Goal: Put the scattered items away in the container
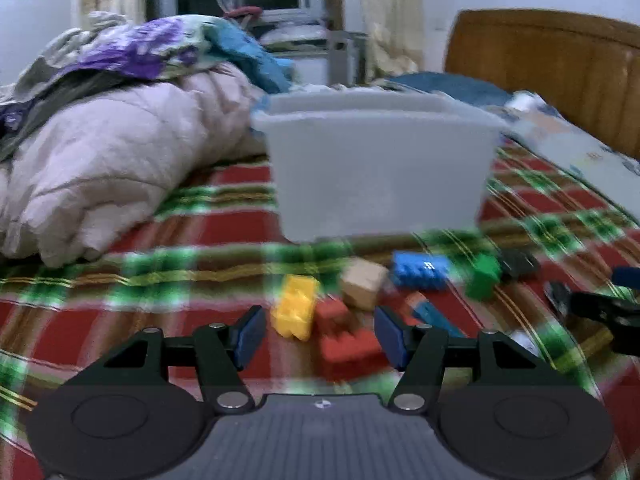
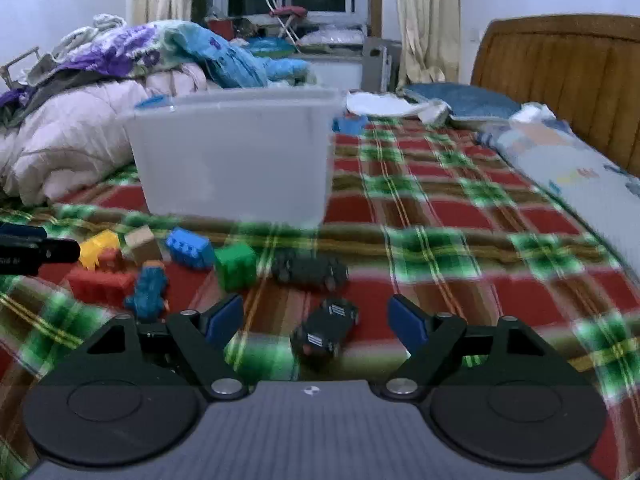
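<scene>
A translucent white tub (image 1: 376,168) stands on the plaid bedspread; it also shows in the right wrist view (image 2: 236,160). Toys lie scattered in front of it. My left gripper (image 1: 318,334) is open, low over a red block (image 1: 346,336), with a yellow block (image 1: 296,310) just left of it, a tan cube (image 1: 364,284), a blue brick (image 1: 420,270) and a green block (image 1: 484,276) beyond. My right gripper (image 2: 318,324) is open around a small black toy car (image 2: 326,330). A larger dark car (image 2: 308,270) lies behind it.
A pink quilt (image 1: 100,168) and piled clothes lie to the left. A wooden headboard (image 2: 568,76) and a pillow (image 2: 568,160) stand at the right. A blue figure (image 2: 150,290) and green block (image 2: 236,266) lie left of my right gripper. The other gripper's tip (image 2: 36,252) enters at left.
</scene>
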Demonstrator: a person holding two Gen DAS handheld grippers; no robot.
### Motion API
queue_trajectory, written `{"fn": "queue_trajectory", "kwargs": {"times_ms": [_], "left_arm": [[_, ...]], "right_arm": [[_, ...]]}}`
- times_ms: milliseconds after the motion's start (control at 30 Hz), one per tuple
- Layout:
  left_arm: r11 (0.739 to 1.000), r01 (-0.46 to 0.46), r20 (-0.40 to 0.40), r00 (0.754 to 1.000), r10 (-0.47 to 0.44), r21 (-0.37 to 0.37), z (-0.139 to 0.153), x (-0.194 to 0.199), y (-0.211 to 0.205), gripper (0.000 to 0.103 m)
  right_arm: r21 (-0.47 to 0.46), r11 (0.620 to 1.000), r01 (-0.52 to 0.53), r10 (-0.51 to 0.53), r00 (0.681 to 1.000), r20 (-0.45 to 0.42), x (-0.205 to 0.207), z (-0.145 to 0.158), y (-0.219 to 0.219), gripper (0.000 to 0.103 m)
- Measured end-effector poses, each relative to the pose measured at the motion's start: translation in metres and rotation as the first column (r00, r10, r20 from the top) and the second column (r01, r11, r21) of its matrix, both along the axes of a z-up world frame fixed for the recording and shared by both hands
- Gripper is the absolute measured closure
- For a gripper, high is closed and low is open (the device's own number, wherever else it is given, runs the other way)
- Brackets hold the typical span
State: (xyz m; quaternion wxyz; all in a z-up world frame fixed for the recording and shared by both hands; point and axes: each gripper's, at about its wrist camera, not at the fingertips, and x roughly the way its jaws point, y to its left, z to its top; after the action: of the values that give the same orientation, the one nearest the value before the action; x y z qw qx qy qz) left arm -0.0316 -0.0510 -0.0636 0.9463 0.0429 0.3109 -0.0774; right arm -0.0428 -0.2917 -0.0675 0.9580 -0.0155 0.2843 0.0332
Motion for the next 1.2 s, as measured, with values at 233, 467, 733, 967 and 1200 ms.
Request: {"fn": "queue_trajectory", "kwargs": {"times_ms": [233, 467, 733, 967, 1200], "left_arm": [[1.0, 0.013, -0.015, 1.0, -0.013, -0.009, -0.016, -0.001, -0.008, 0.039], [0.999, 0.041, -0.032, 0.999, -0.041, -0.004, -0.026, 0.002, -0.017, 0.039], [1.0, -0.008, -0.006, 1.0, 0.008, 0.017, -0.021, 0.023, 0.008, 0.039], [0.997, -0.073, -0.016, 0.997, 0.073, 0.01, -0.022, 0.046, 0.031, 0.039], [0.999, -0.037, -0.034, 0.999, 0.038, 0.016, -0.031, 0.052, 0.029, 0.039]], "right_arm": [[-0.014, 1.0, 0.006, -0.006, 1.0, 0.0, -0.001, -0.012, 0.0, 0.021], [-0.005, 1.0, -0.005, 0.005, 1.0, -0.017, 0.0, -0.021, 0.0, 0.021], [0.018, 1.0, 0.007, -0.006, 1.0, -0.015, 0.0, -0.02, -0.004, 0.021], [0.03, 0.999, 0.019, -0.019, 1.0, -0.002, 0.001, -0.016, -0.006, 0.021], [0.03, 0.999, 0.038, -0.038, 0.999, -0.019, 0.005, -0.019, -0.009, 0.021]]}}
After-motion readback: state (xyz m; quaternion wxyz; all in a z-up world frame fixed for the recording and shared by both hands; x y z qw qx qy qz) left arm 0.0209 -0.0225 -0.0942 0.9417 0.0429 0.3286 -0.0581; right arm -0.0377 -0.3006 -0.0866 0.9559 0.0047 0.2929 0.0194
